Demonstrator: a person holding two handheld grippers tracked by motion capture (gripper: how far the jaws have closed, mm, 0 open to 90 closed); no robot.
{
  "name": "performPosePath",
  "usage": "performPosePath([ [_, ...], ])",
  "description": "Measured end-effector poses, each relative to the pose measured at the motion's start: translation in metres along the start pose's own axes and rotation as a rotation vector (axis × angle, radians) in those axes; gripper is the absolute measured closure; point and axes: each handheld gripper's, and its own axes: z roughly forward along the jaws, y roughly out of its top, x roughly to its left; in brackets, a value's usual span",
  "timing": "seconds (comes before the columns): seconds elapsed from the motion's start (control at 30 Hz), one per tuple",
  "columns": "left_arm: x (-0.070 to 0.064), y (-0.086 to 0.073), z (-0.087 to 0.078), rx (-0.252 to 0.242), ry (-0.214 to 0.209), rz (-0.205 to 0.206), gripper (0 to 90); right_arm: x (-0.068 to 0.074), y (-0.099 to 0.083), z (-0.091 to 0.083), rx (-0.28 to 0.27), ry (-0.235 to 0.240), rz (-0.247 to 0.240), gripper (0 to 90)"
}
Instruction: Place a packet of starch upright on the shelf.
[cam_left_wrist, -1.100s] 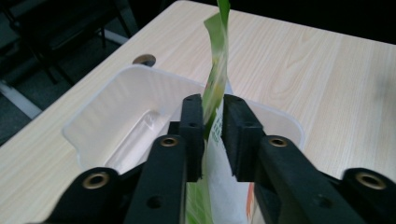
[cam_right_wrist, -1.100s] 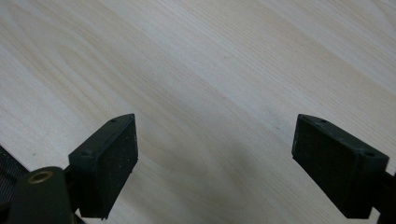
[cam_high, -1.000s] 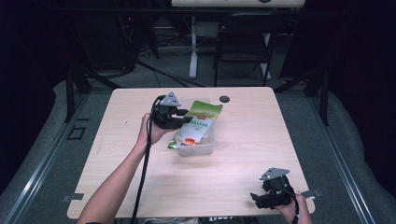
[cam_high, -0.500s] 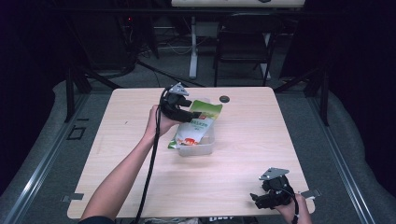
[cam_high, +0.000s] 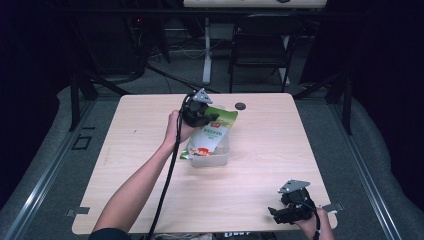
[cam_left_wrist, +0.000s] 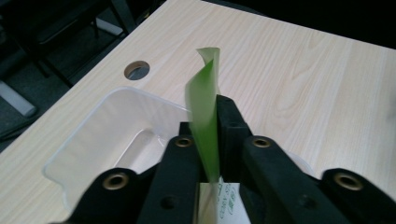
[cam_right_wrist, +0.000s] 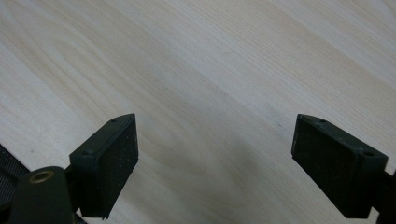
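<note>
I am pinching the green top edge of the bag (cam_high: 210, 134) in my left gripper (cam_left_wrist: 210, 140), jaws clamped tight on it, and its lower end is sitting in the clear tub (cam_high: 221, 157) mid-table. I judge I am lifting it out; next I need a steady upward pull. My right gripper (cam_right_wrist: 215, 163) is idling wide open and empty over the near right corner.
</note>
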Motion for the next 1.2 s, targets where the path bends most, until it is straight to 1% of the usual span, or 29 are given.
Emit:
performPosePath([
  [0.1,-0.002,0.000,-0.003,-0.001,0.001,0.023,89.6,0.000,0.000,0.000,-0.004,-0.001,0.003,13.9],
  [0.13,-0.002,0.000,-0.005,-0.006,-0.006,0.025,89.8,0.000,0.000,0.000,0.000,-0.002,0.000,13.9],
  [0.17,-0.003,-0.001,-0.009,-0.008,-0.010,0.038,89.8,0.000,0.000,-0.001,0.000,-0.002,0.000,13.9],
  [0.23,-0.006,-0.004,-0.013,-0.035,0.006,0.049,89.9,0.000,0.000,-0.001,0.001,-0.005,-0.001,13.9],
  [0.27,-0.006,-0.004,-0.013,-0.035,0.006,0.049,89.9,0.000,0.000,-0.001,0.001,-0.005,-0.001,13.9],
  [0.3,-0.007,-0.005,-0.015,-0.046,-0.004,0.053,89.9,0.000,0.000,-0.001,0.002,-0.008,-0.002,13.9],
  [0.33,-0.009,-0.007,-0.017,-0.059,-0.004,0.056,90.0,0.000,0.000,-0.001,-0.002,-0.009,0.000,13.9],
  [0.37,-0.009,-0.008,-0.019,-0.065,0.006,0.063,90.0,0.000,0.000,-0.001,0.002,-0.007,-0.003,13.9],
  [0.4,-0.010,-0.009,-0.022,-0.075,0.003,0.071,90.0,0.000,0.001,-0.001,0.002,-0.005,-0.003,13.9],
  [0.43,-0.010,-0.011,-0.026,-0.101,0.016,0.073,90.0,0.000,0.001,-0.001,0.005,-0.002,-0.005,13.9],
  [0.47,-0.010,-0.011,-0.026,-0.101,0.016,0.073,90.0,0.000,0.001,-0.001,0.004,-0.002,-0.005,13.9],
  [0.5,-0.009,-0.011,-0.027,-0.116,0.010,0.071,90.0,0.000,0.001,-0.001,0.004,-0.002,-0.005,13.9],
  [0.53,-0.009,-0.011,-0.029,-0.125,0.011,0.072,90.0,0.001,0.000,-0.001,-0.005,-0.011,0.003,13.9],
  [0.57,-0.009,-0.012,-0.030,-0.142,0.014,0.075,90.0,0.000,0.001,-0.001,0.000,-0.008,-0.002,13.9],
  [0.67,-0.009,-0.012,-0.030,-0.156,0.026,0.075,90.0,0.000,0.000,-0.001,0.001,-0.007,-0.001,13.9],
  [0.73,-0.009,-0.012,-0.030,-0.185,0.035,0.081,90.0,0.000,0.000,-0.001,0.001,-0.007,-0.001,13.9],
  [0.8,-0.009,-0.013,-0.030,-0.193,0.027,0.079,90.0,0.000,0.000,-0.001,0.000,-0.006,-0.002,13.9],
  [0.83,-0.010,-0.013,-0.029,-0.202,0.032,0.080,90.0,0.000,0.000,-0.001,0.000,-0.007,-0.001,13.9],
  [0.87,-0.011,-0.012,-0.027,-0.213,0.029,0.092,90.0,-0.001,0.000,-0.001,0.000,-0.006,0.000,13.9],
  [0.93,-0.012,-0.013,-0.026,-0.215,0.034,0.097,90.0,-0.001,0.000,-0.001,0.000,-0.006,0.000,13.8],
  [0.97,-0.012,-0.014,-0.024,-0.230,0.028,0.105,90.0,0.000,0.000,-0.001,-0.001,-0.005,0.000,13.9],
  [1.0,-0.012,-0.015,-0.023,-0.240,0.037,0.112,90.0,0.000,0.000,-0.001,-0.002,-0.005,0.000,13.9],
  [1.03,-0.012,-0.018,-0.021,-0.250,0.030,0.113,90.0,0.000,0.000,-0.001,-0.002,-0.005,0.000,13.9],
  [1.13,-0.010,-0.022,-0.019,-0.257,0.027,0.109,90.0,0.000,0.000,-0.001,-0.002,-0.004,0.001,13.9],
  [1.17,-0.007,-0.028,-0.018,-0.265,0.009,0.103,90.0,0.000,0.000,-0.001,-0.002,-0.004,0.000,13.9],
  [1.2,-0.007,-0.028,-0.018,-0.265,0.009,0.103,90.0,0.000,0.000,-0.001,-0.001,-0.005,0.000,13.9],
])
